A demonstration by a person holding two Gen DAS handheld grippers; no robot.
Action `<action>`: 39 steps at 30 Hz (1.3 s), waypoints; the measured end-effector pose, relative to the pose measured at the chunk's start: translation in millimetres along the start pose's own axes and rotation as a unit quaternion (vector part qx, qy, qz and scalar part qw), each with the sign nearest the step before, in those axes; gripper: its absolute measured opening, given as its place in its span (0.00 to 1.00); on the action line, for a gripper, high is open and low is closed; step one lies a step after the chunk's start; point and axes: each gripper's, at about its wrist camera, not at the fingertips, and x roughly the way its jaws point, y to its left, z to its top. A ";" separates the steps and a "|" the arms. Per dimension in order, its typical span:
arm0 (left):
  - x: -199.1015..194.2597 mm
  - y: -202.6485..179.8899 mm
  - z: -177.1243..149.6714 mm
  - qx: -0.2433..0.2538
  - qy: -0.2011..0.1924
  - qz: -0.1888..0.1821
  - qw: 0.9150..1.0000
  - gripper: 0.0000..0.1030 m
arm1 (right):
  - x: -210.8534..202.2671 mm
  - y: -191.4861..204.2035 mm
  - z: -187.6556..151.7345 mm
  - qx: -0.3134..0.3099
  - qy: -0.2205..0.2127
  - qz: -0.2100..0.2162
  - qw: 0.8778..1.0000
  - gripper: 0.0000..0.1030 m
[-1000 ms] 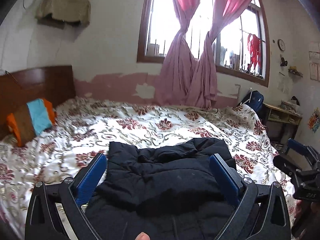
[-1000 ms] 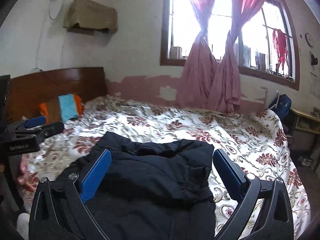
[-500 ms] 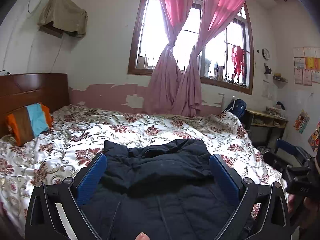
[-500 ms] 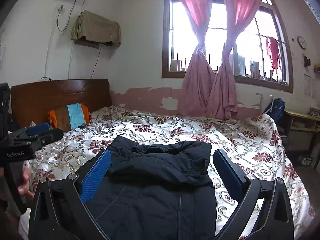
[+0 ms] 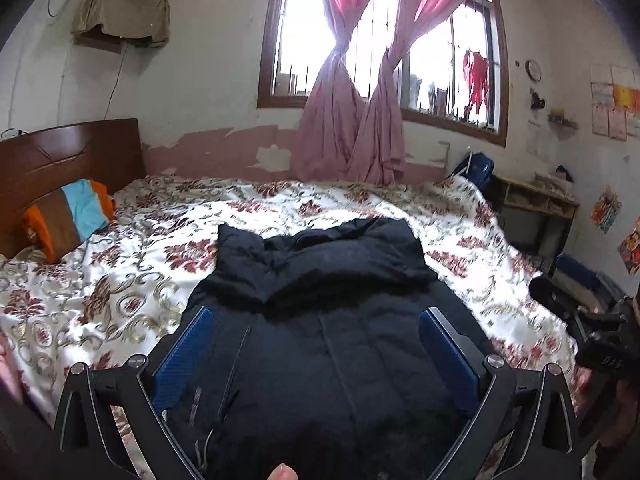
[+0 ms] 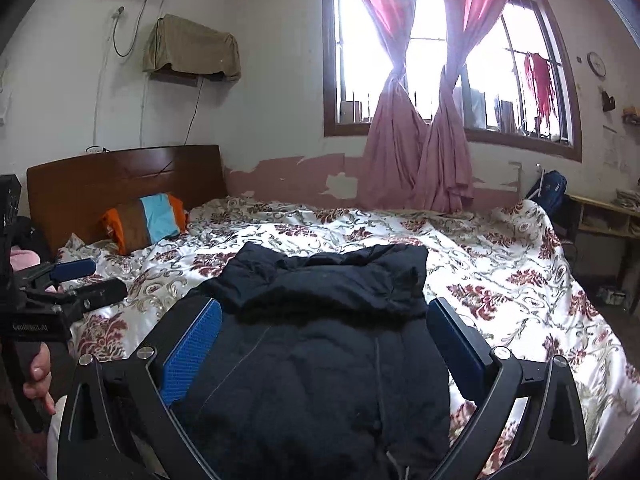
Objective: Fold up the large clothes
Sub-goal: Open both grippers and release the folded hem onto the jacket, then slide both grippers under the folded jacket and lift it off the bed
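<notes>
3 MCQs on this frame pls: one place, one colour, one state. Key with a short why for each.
1. Where does the jacket lie?
A. on the floral bedspread
B. on the desk
C. on the windowsill

2. What colour are the pads of the right gripper?
A. red
B. blue
C. green

3. How stands the left gripper?
A. shut on the jacket
B. shut on nothing
C. open

Key:
1 A: the dark jacket is spread on the patterned cover.
2 B: both pads show blue.
3 C: its fingers stand wide apart, gripping nothing.
</notes>
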 end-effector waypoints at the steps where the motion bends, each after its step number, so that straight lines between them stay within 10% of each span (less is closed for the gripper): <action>1: -1.7 -0.4 -4.1 0.004 0.002 -0.002 1.000 1.00 | -1.6 1.1 -3.7 -0.001 -0.002 0.000 1.000 0.97; 13: -8.4 16.5 -44.0 0.005 0.041 0.016 0.999 1.00 | -13.1 0.0 -50.5 -0.012 0.022 -0.004 1.000 0.97; 27: 3.8 33.9 -131.2 0.003 0.133 -0.037 0.990 1.00 | -17.8 -10.2 -110.5 -0.057 0.142 0.001 0.988 0.97; 39: 12.2 20.3 -186.6 0.059 0.172 -0.008 0.983 1.00 | -8.7 -18.1 -156.0 -0.070 0.220 -0.028 0.973 0.97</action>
